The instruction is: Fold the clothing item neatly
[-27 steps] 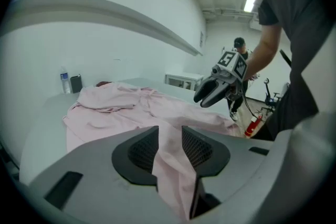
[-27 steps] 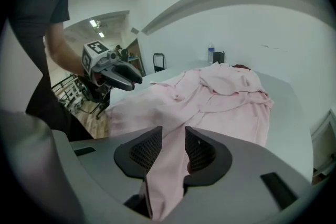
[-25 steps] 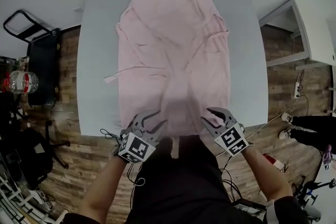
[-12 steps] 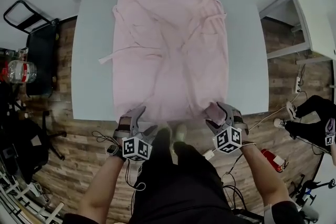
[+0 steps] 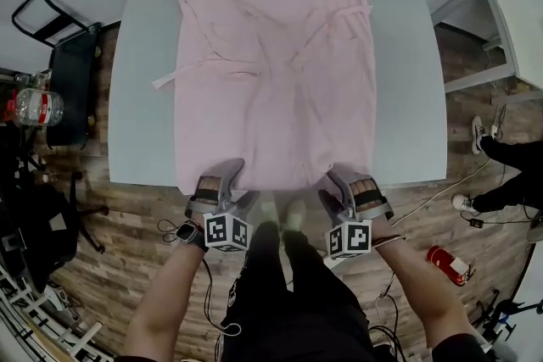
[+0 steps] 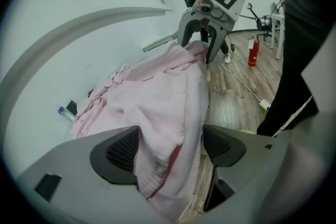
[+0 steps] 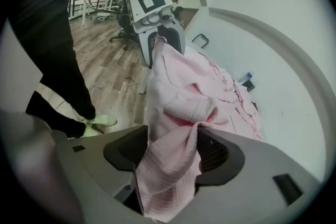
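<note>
Left gripper (image 6: pixel 170 147): jaws standing wide, nothing clamped. The hem corner of the pink robe (image 5: pixel 280 80) hangs loose in the gap, brushing one pad and clear of the other.
Right gripper (image 7: pixel 163 152): same story. Jaws apart, a flap of waffle cloth draped through them, not pinched.
Station: both sit at the near edge of the tabletop (image 5: pixel 140 97), one at each hem corner, left on the near-left and right on the near-right.
Robe: laid lengthwise down the middle of the tabletop, hem at the near edge and top end toward the far edge. The sleeves seem laid in over the body, and a tie (image 5: pixel 170 79) pokes out toward the left edge.
Step in hand: looks like the hem being let lie after a straightening pull, ahead of the first fold.
Doing it well: back both grippers straight off the cloth, level and together, so no pad drags a corner askew. Check that the hem runs parallel to the near edge, then take both corners evenly.
Risk: the waffle weave may snag on a ribbed pad and lift.
</note>
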{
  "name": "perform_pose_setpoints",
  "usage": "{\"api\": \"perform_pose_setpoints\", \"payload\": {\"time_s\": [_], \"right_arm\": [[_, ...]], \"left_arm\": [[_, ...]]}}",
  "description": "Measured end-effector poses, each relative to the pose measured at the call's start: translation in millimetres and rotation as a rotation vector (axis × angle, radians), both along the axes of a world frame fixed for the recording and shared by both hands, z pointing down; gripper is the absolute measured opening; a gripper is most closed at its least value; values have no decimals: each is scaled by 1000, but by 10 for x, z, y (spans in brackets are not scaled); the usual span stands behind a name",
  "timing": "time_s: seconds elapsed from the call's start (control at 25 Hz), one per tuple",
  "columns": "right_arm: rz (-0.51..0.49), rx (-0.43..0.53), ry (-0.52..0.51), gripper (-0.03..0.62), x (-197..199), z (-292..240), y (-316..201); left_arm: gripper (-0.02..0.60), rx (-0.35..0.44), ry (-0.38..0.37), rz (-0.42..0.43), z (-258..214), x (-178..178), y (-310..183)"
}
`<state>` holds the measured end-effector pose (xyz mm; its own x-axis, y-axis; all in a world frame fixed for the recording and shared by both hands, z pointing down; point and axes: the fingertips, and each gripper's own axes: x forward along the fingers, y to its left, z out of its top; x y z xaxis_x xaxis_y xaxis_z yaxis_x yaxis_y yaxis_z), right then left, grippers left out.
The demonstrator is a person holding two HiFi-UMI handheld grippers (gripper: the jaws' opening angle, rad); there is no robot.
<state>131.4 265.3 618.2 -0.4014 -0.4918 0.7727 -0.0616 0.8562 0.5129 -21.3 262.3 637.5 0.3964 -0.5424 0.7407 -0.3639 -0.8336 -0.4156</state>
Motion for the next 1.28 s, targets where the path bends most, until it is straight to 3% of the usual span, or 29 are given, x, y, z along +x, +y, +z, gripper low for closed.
{"api": "perform_pose_setpoints", "payload": {"time_s": [0.04,0.12,0.28,0.36,0.48,0.88,1.12,1.28], "right_arm": [[-5,-5,-18,272,-15,-34,24],[-16,-27,-41,152,-38,-61,83],[18,-7,-123,37,-19,-230,93],[32,2,-151,34,-27,-321,69],[-45,1,-104,34,-100,-243,222],[-68,-103,-114,34,-78,-345,645],[-99,-257,-121,34,-12,-563,1049],[-65,-405,-156,34,25,-820,1102]], "left_arm": [[379,8,3,14,-29,34,32],[266,28,-5,46,-75,48,79],[203,11,48,79,-153,60,144],[128,-1,77,97,-208,77,205],[31,13,52,144,-237,69,324],[26,-104,44,164,-387,101,702],[26,-285,48,203,-554,217,1140],[26,-432,49,249,-706,241,1283]]}}
